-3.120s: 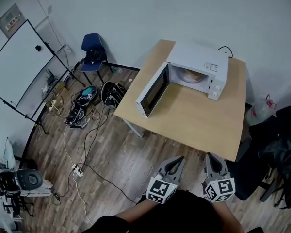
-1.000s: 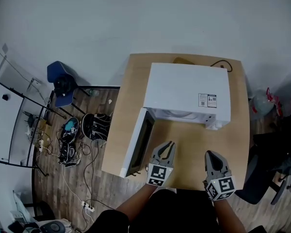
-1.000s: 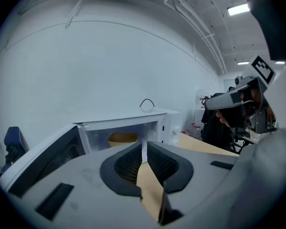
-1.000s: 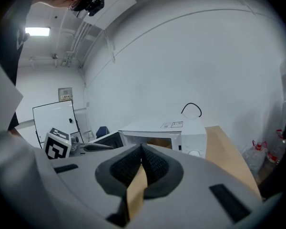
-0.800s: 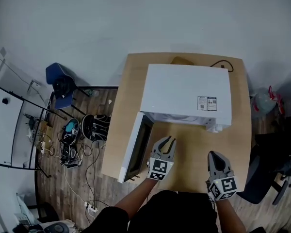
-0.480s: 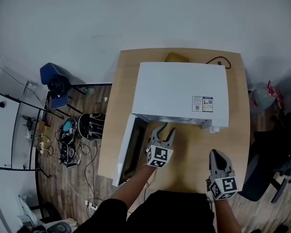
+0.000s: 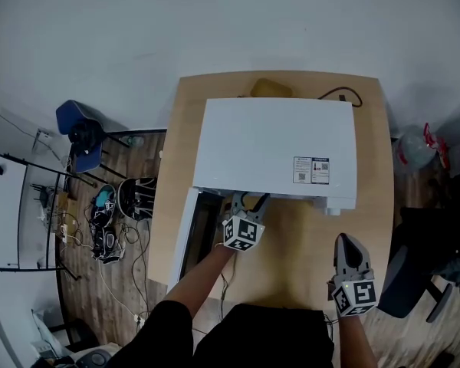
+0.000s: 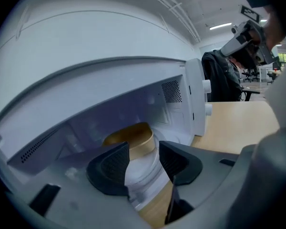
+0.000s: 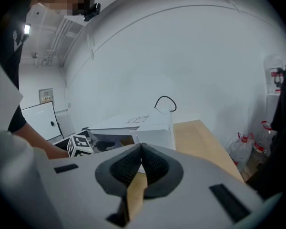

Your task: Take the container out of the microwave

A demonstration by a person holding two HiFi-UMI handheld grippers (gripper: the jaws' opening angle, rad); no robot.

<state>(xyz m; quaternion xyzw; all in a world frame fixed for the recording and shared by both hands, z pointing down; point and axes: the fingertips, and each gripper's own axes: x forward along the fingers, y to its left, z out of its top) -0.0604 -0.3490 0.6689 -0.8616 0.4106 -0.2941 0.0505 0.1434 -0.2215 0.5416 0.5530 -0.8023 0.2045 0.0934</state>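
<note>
Head view looks down on a white microwave (image 7: pixel 276 148) on a wooden table (image 7: pixel 372 167); a sticker label (image 7: pixel 310 170) sits on its top near the front right corner, with dark code squares and print too small to read; no brand name is legible anywhere. The microwave door (image 7: pixel 185 232) hangs open toward the lower left of the frame; a black cable (image 7: pixel 339 94) curls behind the oven at upper right.

The left gripper (image 7: pixel 249 199), with its black-and-white marker cube (image 7: pixel 243 233), is at the mouth of the oven, centre frame; the right gripper (image 7: pixel 347 241) hangs over the table at lower right, well apart from the oven.

Left gripper view: the left gripper (image 8: pixel 144 159) has its jaws apart and opening, with nothing pressed between the pads; the container (image 8: pixel 131 137), a tan round bowl, stands inside the cavity on a white turntable (image 8: pixel 145 178), in the centre of the frame just above and beyond the gap, untouched.

Right gripper view: the right gripper (image 9: pixel 140 151) has its jaws closed together on nothing; the microwave (image 9: pixel 133 128) lies left of centre.
</note>
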